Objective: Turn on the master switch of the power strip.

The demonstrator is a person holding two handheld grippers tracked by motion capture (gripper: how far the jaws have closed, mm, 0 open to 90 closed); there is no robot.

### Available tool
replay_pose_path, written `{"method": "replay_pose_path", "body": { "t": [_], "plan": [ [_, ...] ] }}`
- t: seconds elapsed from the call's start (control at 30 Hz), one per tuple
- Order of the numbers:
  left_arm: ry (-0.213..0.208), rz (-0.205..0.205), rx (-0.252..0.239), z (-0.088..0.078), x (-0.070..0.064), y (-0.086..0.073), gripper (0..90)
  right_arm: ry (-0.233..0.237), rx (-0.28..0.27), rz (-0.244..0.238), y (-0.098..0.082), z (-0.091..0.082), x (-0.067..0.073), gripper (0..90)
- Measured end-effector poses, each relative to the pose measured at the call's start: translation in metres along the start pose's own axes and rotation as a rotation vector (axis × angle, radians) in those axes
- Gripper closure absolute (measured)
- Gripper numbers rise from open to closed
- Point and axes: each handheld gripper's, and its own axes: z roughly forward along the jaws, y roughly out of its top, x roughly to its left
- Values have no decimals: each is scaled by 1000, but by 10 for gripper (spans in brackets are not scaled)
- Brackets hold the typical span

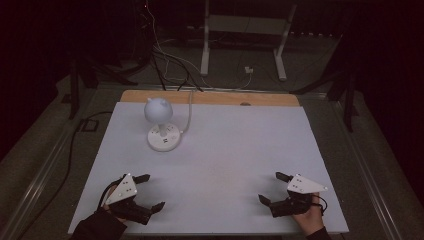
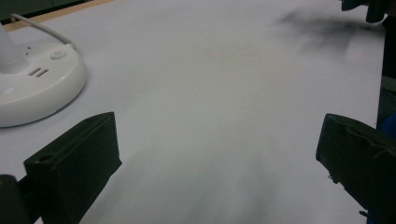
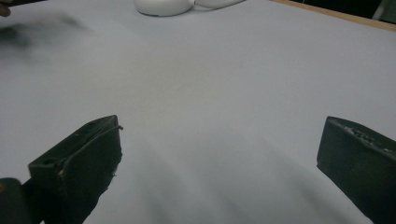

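A small white lamp (image 1: 161,122) stands upright toward the far left of the desk (image 1: 240,150). Its round head sits on a short stem above a flat round base bearing a button and slots. A white cord (image 1: 189,111) trails off its back.

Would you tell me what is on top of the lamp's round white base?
On the base I see the lamp's white stem, a round button and two slots. The far side is out of frame.
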Motion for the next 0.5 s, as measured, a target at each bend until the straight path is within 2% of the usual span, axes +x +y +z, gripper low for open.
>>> {"method": "replay_pose_path", "body": {
  "t": [0.17,0.5],
  "plan": [
    [-10,7,3,0,-1,0,1,-6,-12,-16,2,0,2,0],
    [-31,28,28,1,-5,1,1,-7,-7,-17,2,0,3,0]
  ]
}}
